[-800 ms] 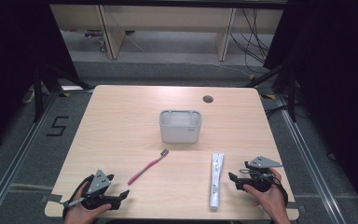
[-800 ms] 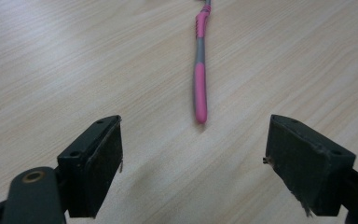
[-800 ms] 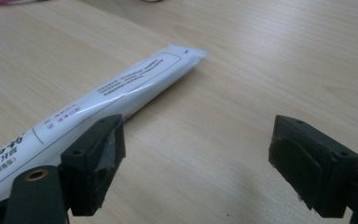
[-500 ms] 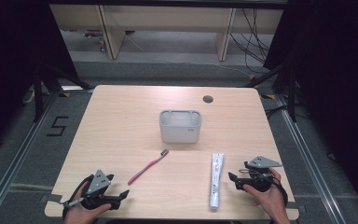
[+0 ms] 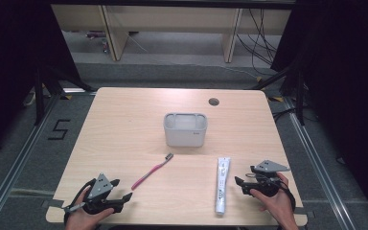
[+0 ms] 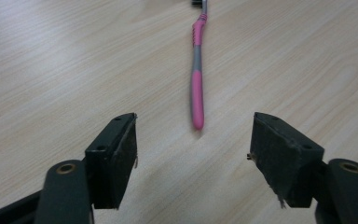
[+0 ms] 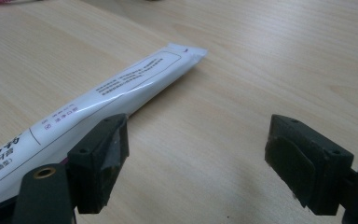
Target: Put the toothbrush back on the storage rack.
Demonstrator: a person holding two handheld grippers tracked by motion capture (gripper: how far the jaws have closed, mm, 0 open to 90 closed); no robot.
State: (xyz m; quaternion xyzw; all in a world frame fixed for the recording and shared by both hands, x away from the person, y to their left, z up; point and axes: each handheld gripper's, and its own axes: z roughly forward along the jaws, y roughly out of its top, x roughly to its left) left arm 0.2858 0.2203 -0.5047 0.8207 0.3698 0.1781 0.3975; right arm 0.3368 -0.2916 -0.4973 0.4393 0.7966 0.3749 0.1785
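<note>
Dark curtains and a grey floor surround a pale wooden table [image 5: 124, 124], which has a small round hole [image 5: 214, 101] near its far edge. Near the table's middle stands a grey rectangular holder [image 5: 185, 129] with compartments open at the top. Toward the near right corner a white toothpaste tube [image 5: 222, 184] lies with its length running from the near edge toward the far one. A pink toothbrush [image 5: 152, 171] lies slantwise left of the tube, its bristle end toward the holder. At the near left corner a hand holds the left gripper [image 5: 124, 196], jaws wide with nothing between them, the toothbrush handle's end just ahead. By the near right corner the right gripper [image 5: 238, 183] is also spread wide and empty, just beside the tube.
</note>
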